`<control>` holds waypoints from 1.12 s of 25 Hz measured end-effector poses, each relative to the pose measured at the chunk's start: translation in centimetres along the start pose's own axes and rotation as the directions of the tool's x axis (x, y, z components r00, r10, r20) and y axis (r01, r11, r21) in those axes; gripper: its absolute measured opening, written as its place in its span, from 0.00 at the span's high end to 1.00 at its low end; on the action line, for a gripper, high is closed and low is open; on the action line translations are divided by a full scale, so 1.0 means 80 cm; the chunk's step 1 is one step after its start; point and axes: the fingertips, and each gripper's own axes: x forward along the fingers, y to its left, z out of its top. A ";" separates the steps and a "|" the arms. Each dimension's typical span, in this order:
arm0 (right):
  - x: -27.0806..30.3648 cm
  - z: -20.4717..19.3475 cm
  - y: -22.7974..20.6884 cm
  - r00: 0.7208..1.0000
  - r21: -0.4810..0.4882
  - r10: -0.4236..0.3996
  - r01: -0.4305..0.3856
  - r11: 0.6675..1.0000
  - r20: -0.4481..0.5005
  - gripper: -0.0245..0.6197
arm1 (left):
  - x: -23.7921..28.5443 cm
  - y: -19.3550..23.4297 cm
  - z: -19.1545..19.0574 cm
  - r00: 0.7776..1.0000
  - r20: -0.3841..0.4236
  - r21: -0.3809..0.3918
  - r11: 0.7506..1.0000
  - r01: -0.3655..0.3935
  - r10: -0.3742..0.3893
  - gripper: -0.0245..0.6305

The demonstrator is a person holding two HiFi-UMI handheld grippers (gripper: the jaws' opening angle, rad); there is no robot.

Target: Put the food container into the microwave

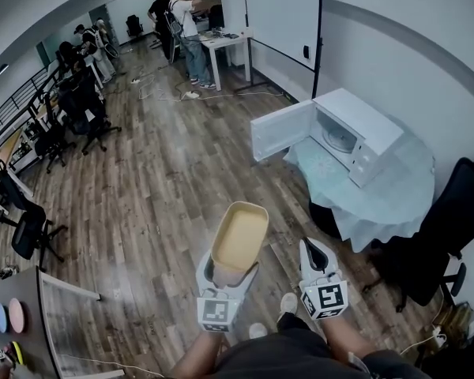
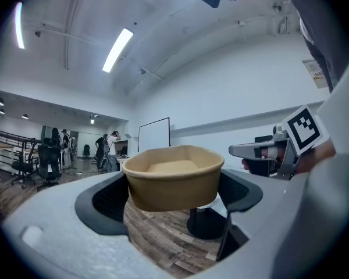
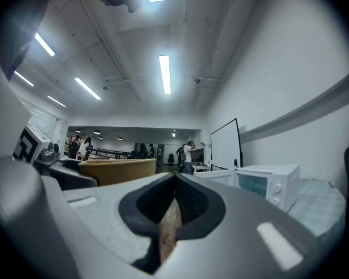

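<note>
A tan, open-topped food container point(image 1: 238, 239) is held up over the wooden floor with my left gripper point(image 1: 227, 275) shut on its near end. In the left gripper view the container point(image 2: 174, 179) sits between both dark pads point(image 2: 109, 201). My right gripper point(image 1: 316, 253) hangs beside it to the right, shut and holding nothing; its pads point(image 3: 189, 202) meet in the right gripper view. The white microwave point(image 1: 355, 133) stands on a round table ahead to the right, its door point(image 1: 280, 129) swung open to the left. It also shows as the microwave point(image 3: 267, 182) in the right gripper view.
The round table point(image 1: 395, 204) has a pale blue cloth. A black office chair point(image 1: 442, 235) stands at the right by the wall. Several people point(image 1: 186, 22) and desks are far back. Another chair point(image 1: 28, 227) and a desk corner point(image 1: 16, 314) are at the left.
</note>
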 end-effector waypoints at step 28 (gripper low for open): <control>0.159 -0.011 -0.220 0.999 -0.012 -0.048 0.048 0.999 -0.019 0.96 | 0.281 -0.029 0.019 0.997 0.008 -0.042 0.996 0.078 -0.078 0.21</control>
